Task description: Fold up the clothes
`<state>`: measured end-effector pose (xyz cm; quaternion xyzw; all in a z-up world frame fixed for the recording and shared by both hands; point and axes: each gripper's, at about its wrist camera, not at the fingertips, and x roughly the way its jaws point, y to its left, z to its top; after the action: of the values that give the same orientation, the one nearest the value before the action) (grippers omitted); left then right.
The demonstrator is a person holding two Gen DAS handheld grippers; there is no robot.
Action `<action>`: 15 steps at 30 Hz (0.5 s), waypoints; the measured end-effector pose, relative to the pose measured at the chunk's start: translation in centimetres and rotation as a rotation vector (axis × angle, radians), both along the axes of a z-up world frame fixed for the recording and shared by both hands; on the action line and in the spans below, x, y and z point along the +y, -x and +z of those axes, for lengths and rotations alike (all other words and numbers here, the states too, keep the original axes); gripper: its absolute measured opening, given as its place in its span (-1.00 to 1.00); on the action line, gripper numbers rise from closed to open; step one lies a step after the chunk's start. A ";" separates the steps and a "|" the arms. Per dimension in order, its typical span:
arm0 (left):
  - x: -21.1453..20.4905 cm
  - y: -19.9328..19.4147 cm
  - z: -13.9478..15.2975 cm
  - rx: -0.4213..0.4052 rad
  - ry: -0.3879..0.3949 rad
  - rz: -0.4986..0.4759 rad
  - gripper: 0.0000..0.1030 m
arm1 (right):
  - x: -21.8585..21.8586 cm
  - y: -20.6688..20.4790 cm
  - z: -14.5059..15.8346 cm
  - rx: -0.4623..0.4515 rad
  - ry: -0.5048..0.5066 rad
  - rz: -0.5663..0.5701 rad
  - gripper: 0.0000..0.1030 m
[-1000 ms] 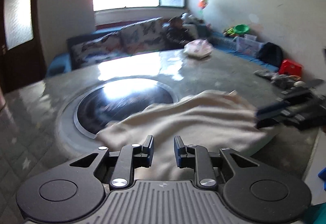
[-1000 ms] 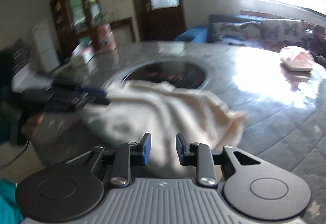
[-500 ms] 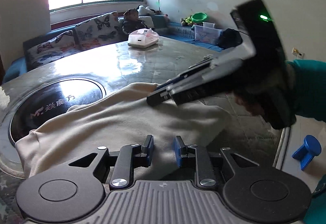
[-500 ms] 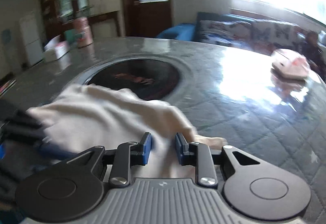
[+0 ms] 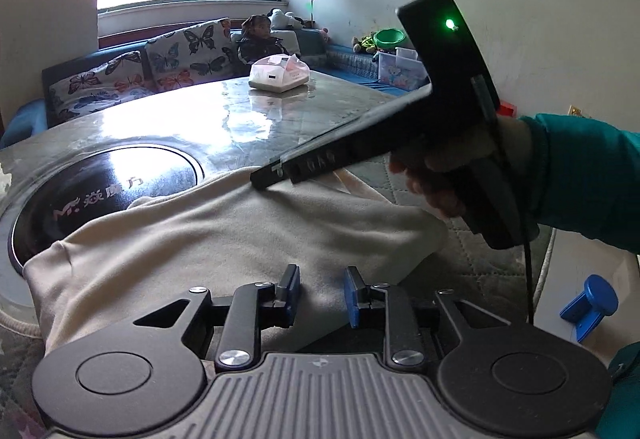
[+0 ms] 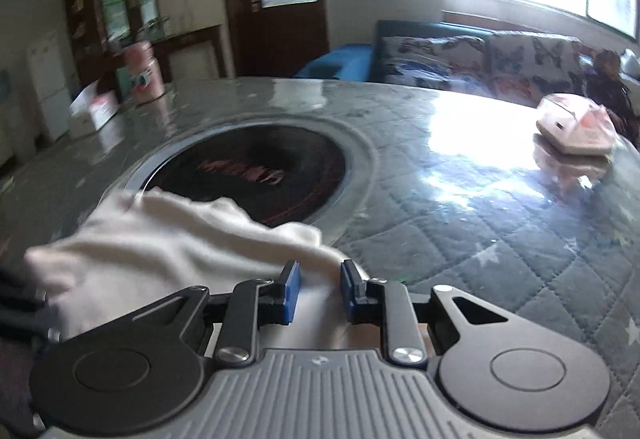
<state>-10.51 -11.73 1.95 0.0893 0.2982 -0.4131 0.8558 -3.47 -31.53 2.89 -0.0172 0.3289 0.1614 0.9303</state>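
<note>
A cream garment (image 5: 224, 239) lies bunched on the quilted grey table, partly over the round black hob (image 5: 120, 183). My left gripper (image 5: 322, 295) is open and empty, low over the garment's near edge. My right gripper (image 6: 319, 293) is open over the garment's far right edge (image 6: 168, 239), with cloth under the gap between its fingers; nothing is clamped. In the left wrist view the right gripper's black body (image 5: 384, 143), held by a hand in a teal sleeve, reaches its tip onto the garment's far side.
A pink tissue pack (image 5: 280, 77) lies on the table's far side (image 6: 576, 127). A pink jar (image 6: 144, 73) and a box stand at the far left edge. A sofa with a seated child (image 5: 260, 43) is behind. The table edge is near right (image 5: 548, 271).
Both grippers have swung round over the garment. The right gripper has come down onto its far right edge, close in front of the left camera. The garment looks flatter and more spread.
</note>
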 end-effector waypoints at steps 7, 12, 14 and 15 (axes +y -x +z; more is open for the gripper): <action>1.9 -0.2 1.5 -0.033 0.038 0.058 -0.48 | 0.7 3.0 1.6 -0.036 0.006 0.068 -0.59; 3.7 -1.2 1.4 -0.029 0.029 0.160 -0.48 | 1.4 6.1 1.7 -0.033 0.000 0.101 -0.48; 4.1 -1.4 0.9 -0.021 0.010 0.181 -0.48 | 1.7 7.1 1.4 -0.038 0.006 0.111 -0.48; 4.3 -1.2 0.6 -0.008 0.004 0.181 -0.49 | 1.9 7.6 1.2 -0.035 0.015 0.123 -0.48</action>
<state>-9.26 -7.46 2.54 0.0619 0.3010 -0.3343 0.8910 -11.02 -29.66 4.12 -0.0470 0.3120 0.2155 0.9241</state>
